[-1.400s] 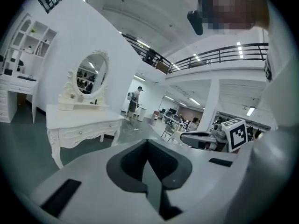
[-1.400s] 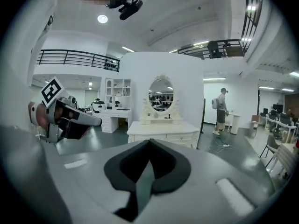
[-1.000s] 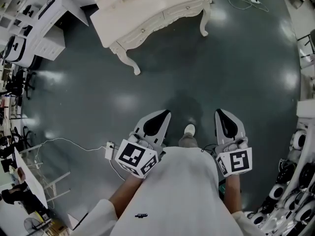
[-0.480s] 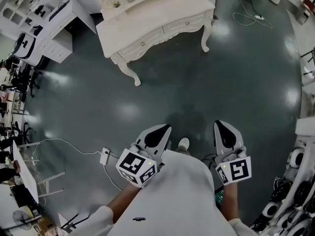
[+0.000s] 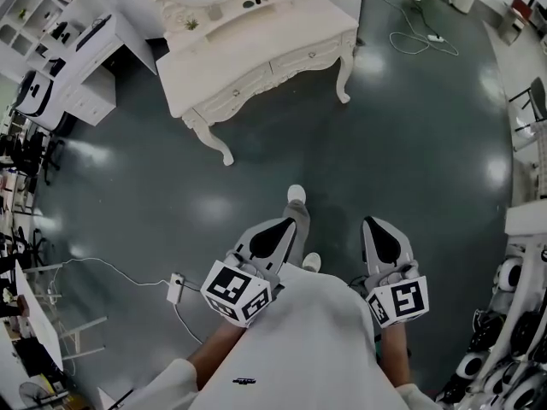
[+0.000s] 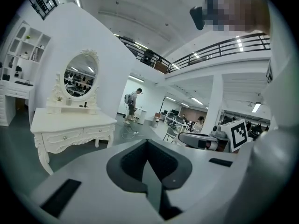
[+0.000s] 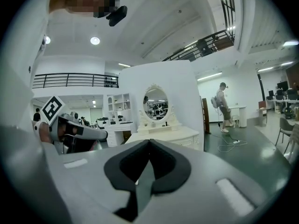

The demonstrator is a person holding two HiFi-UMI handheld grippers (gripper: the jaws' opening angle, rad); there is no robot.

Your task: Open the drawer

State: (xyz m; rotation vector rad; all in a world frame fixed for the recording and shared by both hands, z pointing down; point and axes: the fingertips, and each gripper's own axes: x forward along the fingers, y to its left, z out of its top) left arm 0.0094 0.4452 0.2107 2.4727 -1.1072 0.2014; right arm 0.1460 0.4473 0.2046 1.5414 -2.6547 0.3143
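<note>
A white dressing table (image 5: 256, 45) with an oval mirror stands at the top of the head view, several steps ahead of me. Its two front drawers (image 5: 295, 61) are closed; each has a small knob. In the left gripper view the table (image 6: 70, 125) is at the left, and in the right gripper view the table (image 7: 163, 135) is straight ahead, partly hidden by the jaws. My left gripper (image 5: 287, 222) and right gripper (image 5: 374, 223) are held close in front of the body, both shut and empty, far from the drawers. The same shows for the left gripper (image 6: 146, 141) and right gripper (image 7: 149, 141) in their own views.
White desks and shelves (image 5: 77, 58) line the left side. A power strip with its cable (image 5: 175, 287) lies on the dark floor at the left, another cable (image 5: 419, 32) at the top right. Equipment (image 5: 521, 297) crowds the right edge. A person with a backpack (image 6: 133, 104) walks far behind the table.
The dressing table has come nearer and shows more fully in the head view. A foot has stepped forward, and both shut grippers have been carried towards the table.
</note>
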